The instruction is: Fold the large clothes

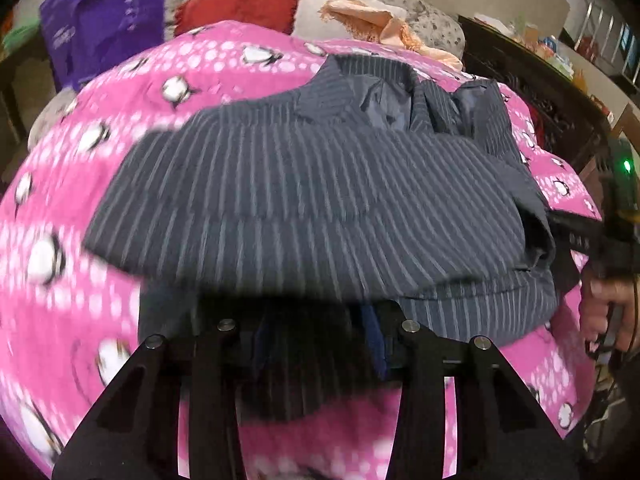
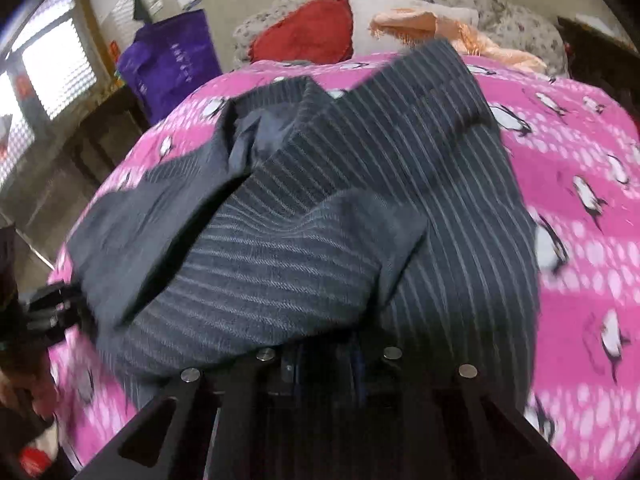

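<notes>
Striped jacket (image 1: 320,200) mid-fold on a bed, seen from both wrist cameras. The garment, dark grey with pale pinstripes and a smooth bluish lining showing at the collar (image 1: 384,104), lies across the pink penguin-print bedspread (image 1: 72,168), its collar end towards the pillows and its lower hem towards the person. The bed serves as a broad, soft surface on which a large garment can be spread flat.

The left claw (image 1: 316,332) sits at the near hem. Cloth drapes over its fingertips and hides them, so whether the pads press on the fabric cannot be told from this view. The right claw (image 2: 328,360) is likewise buried under the near edge of the jacket; its jaws stand close together with a strip of dark blue fabric between them, but an actual pinch cannot be confirmed. In the left view the right device and the hand (image 1: 608,312) holding it appear at the far right edge, beside the jacket's side.

Both claws at the same hem, well apart, suggest a two-point hold meant to keep the edge straight while it is carried over the body of the jacket. A red cushion (image 2: 308,32), a peach cloth (image 2: 420,24) and a purple bag (image 2: 172,64) lie beyond the head of the bed, clear of the fold.
</notes>
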{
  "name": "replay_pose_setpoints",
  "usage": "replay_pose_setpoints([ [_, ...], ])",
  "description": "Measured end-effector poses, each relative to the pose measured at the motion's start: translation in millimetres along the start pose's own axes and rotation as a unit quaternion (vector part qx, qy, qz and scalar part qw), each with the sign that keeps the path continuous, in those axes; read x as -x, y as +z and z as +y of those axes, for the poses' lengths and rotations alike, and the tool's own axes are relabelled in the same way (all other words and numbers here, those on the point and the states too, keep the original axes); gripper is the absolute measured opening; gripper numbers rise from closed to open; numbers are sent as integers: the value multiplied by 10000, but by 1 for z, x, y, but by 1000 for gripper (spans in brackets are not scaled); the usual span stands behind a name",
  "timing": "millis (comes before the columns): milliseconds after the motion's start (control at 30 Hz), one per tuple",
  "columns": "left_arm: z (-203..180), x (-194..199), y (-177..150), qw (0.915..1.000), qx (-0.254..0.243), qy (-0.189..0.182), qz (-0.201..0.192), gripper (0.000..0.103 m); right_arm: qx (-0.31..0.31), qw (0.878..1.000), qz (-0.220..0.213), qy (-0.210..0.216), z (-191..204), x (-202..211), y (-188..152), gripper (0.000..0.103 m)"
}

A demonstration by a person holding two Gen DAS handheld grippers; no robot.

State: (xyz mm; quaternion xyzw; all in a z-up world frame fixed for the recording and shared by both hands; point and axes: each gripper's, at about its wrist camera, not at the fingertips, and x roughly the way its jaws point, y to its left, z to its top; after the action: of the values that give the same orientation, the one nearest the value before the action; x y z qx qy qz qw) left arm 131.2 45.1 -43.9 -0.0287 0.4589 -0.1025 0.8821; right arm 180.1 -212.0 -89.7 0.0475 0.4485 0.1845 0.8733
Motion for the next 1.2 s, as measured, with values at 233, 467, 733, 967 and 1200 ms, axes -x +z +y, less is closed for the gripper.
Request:
replay_pose_setpoints([
  [233, 41, -26, 95, 9958, 801, 165, -408, 39, -448, 9969, -523, 382, -22, -16, 77, 17],
  [467, 48, -36, 106, 9906, 1098, 448, -687, 40, -646, 9945, -820, -24, -43, -12, 86, 18],
  [733, 18, -57, 75, 9955, 515, 450, -656, 42, 261, 9962, -493, 675, -17, -16, 83, 18],
  [967, 30, -72, 58, 9955, 656, 162, -670, 44, -167, 9985, -387, -347, -58, -51, 94, 0],
  [1200, 32, -76, 61, 9946, 799, 40, -663, 44, -350, 9957, -839, 192, -31, -8, 79, 5],
])
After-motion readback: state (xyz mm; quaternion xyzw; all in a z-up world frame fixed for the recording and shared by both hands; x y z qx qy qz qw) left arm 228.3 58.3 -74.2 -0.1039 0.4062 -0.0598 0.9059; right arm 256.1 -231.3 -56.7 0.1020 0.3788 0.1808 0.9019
